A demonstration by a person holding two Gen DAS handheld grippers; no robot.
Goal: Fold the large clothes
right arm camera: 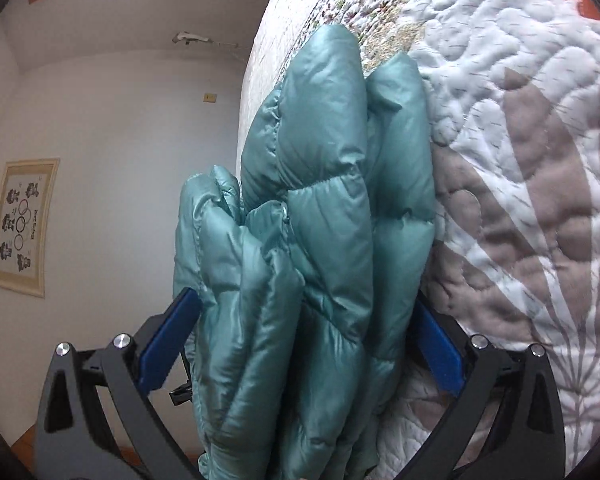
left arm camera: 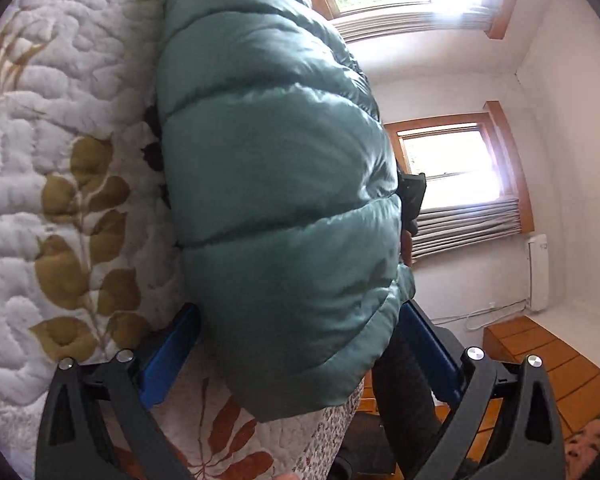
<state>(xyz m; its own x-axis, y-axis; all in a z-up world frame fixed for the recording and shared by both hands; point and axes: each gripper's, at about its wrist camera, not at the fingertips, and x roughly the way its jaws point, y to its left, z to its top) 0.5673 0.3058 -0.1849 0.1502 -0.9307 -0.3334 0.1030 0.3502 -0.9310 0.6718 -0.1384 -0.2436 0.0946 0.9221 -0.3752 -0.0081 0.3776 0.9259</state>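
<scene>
Hand-held grippers left and right, clenched around puffy jacket: press layers flat onto bed below, evenly.

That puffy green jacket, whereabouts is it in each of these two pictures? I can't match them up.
Left wrist view: the puffy green jacket fills the middle from top to bottom, its lower end between the left claw's blue fingers.
Right wrist view: the jacket stands bunched in the centre, wedged between the right claw's fingers.
Shared landmark: the white quilted bedspread, with its leaf pattern, lies beside the jacket in both.
</scene>
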